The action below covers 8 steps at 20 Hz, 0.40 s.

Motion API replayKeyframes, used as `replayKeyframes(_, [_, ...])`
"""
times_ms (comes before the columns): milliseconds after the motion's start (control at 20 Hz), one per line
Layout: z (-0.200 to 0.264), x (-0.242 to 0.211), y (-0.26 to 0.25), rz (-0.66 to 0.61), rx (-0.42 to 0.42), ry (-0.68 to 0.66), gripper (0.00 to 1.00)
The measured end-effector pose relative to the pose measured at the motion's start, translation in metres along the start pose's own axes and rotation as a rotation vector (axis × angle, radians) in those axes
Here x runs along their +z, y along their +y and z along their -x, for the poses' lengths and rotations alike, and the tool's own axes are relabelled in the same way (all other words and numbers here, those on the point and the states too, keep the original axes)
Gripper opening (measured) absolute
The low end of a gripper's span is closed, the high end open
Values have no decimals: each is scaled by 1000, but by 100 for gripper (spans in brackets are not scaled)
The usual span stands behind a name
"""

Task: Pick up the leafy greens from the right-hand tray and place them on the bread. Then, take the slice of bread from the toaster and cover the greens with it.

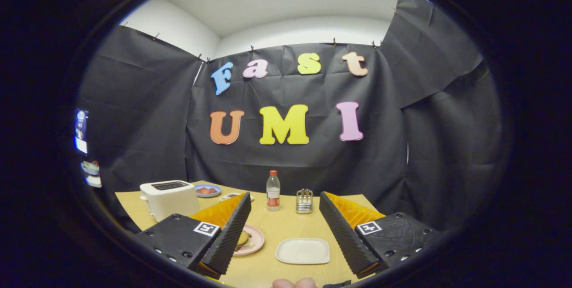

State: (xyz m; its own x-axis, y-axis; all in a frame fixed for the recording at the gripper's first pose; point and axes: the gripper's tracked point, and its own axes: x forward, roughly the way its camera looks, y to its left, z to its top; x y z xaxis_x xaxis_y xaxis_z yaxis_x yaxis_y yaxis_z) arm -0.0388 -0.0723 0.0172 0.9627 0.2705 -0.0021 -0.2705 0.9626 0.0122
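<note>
Claw (285, 216) is spread wide with nothing in it, hovering over the tan table (286, 230), and each finger carries a little square black-and-white marker tag. Between the fingers there's a white tray (303, 251), and a pink plate (253, 240) with bread (242, 237) peeks from behind the left finger. Further out: white toaster (169, 198), blue plate (208, 190), red-capped bottle (273, 191) whose label's too small to read, and a metal rack (304, 201).

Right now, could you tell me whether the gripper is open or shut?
Open: the gripper has its fingers spread wide apart above the table, gripping nothing.
</note>
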Motion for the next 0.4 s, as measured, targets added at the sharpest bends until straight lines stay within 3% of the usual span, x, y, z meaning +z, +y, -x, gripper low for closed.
replayKeyframes(250, [-1,7,-2,-25,-1,2,95])
replayKeyframes(400, [-12,4,-19,-33,-51,27,95])
